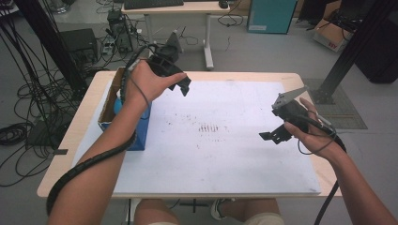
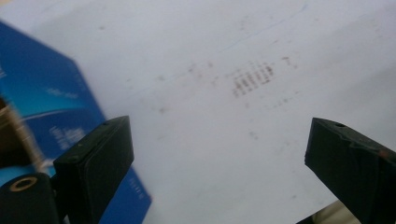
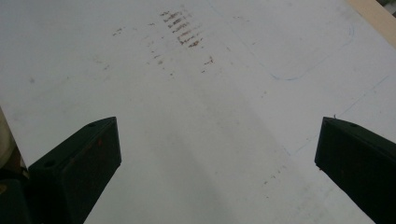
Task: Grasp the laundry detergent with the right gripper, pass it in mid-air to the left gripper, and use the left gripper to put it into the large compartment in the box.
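My left gripper (image 1: 182, 85) hangs above the back left part of the white sheet (image 1: 225, 159), held in a hand just right of a blue box (image 1: 140, 136). In the left gripper view its jaws (image 2: 215, 154) stand wide apart with nothing between them, and the blue box (image 2: 46, 88) lies at the left. My right gripper (image 1: 273, 136) hovers over the sheet's right side, pointing left. Its jaws (image 3: 217, 158) are spread wide over bare white sheet (image 3: 187, 116), holding nothing.
The blue box is open at the top, brown inside, and stands at the table's left edge (image 1: 70, 136). A patch of dark smudges (image 1: 209, 127) marks the sheet's middle. Cables, a desk (image 1: 206, 28) and black posts stand on the floor beyond the table.
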